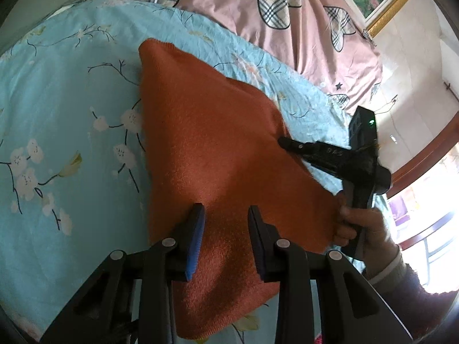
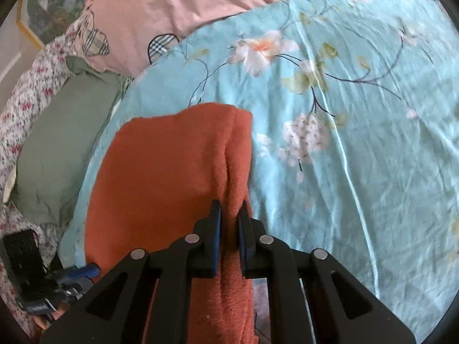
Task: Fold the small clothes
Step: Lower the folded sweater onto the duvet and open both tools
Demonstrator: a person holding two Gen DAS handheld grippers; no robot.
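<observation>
Left tool [image 1: 225, 223]: fingers spread apart, hovering over the near part of the orange garment, with cloth showing between the pads and neither pad pressing it.
Right tool [image 2: 231, 215]: fingers drawn close, pinching a raised ridge of the orange fabric between the blue pads.
Orange knit garment [image 1: 218, 149]: lay on the bed straight ahead of both tools, its far corner pointing away from the left tool; from the right wrist view [image 2: 172, 172] a doubled fold ran forward from the pinch.
Right tool seen from the left wrist view [image 1: 282, 142]: to the right of the left tool, its tip at the garment's right edge.
Right hand [image 1: 364, 229]: wrapped around that tool's handle, just beside the cloth edge.
Blue floral sheet [image 1: 71, 114]: beneath the garment, spreading left of the left tool and right of the right tool.
Pink quilt [image 1: 287, 43]: beyond the sheet, patterned with plaid hearts and stars.
Green pillow [image 2: 63, 149]: left of the right tool, beside the sheet.
</observation>
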